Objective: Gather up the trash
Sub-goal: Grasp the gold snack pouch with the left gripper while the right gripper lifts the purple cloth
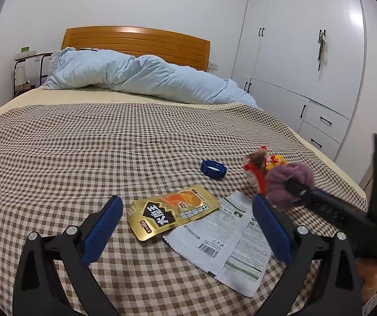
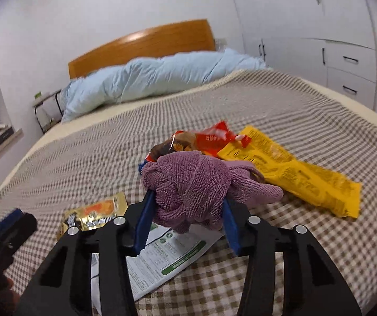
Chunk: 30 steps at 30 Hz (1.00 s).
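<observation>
Gold foil catches the light first: the gold snack packet (image 1: 172,212) lies flat on the checked bed cover (image 1: 88,142), and it serves as your landmark. Your left gripper (image 1: 187,227) hovers just on your side of it with its blue pads spread wide and nothing between them, one pad to the packet's left, the other to its right. Overlapping the packet's near right corner is the white printed wrapper (image 1: 224,247), also flat on the cover. Beyond the packet and a little to the right sits the blue bottle cap (image 1: 213,169), apart from it. Further right, your right gripper (image 2: 185,214) has its pads pressed into a bunched purple cloth (image 2: 191,184), holding it just clear of the white wrapper. Right behind the cloth lies the red crumpled wrapper (image 2: 209,138), touching it as far as you can tell. Farthest right of the packet is the yellow wrapper (image 2: 294,173), lying flat.
</observation>
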Each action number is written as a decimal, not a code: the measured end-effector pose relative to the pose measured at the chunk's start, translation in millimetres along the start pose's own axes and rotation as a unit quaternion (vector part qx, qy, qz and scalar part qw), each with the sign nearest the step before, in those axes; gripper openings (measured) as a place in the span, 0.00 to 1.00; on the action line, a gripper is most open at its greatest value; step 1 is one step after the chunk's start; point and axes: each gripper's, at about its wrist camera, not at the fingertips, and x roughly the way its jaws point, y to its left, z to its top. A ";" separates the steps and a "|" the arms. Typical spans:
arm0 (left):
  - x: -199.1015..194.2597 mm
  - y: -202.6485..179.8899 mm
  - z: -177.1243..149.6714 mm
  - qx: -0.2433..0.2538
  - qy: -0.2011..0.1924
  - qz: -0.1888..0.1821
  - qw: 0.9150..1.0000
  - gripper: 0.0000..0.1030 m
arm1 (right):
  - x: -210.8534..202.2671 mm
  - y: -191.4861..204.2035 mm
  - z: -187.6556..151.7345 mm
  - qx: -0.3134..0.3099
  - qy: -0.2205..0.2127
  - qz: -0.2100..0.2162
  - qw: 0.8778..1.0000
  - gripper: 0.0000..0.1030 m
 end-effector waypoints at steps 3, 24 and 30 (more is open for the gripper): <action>-0.2 -0.4 -0.2 0.004 0.001 0.002 1.000 0.93 | -11.2 -7.7 3.7 0.008 -0.025 -0.006 1.000 0.45; 10.2 -15.7 -12.3 0.036 0.048 0.010 0.998 0.93 | -58.9 -86.0 22.1 0.067 -0.076 -0.018 0.995 0.45; 13.8 -22.1 -16.8 0.038 0.051 0.009 0.998 0.93 | -79.8 -97.2 27.3 0.080 -0.104 0.008 0.991 0.44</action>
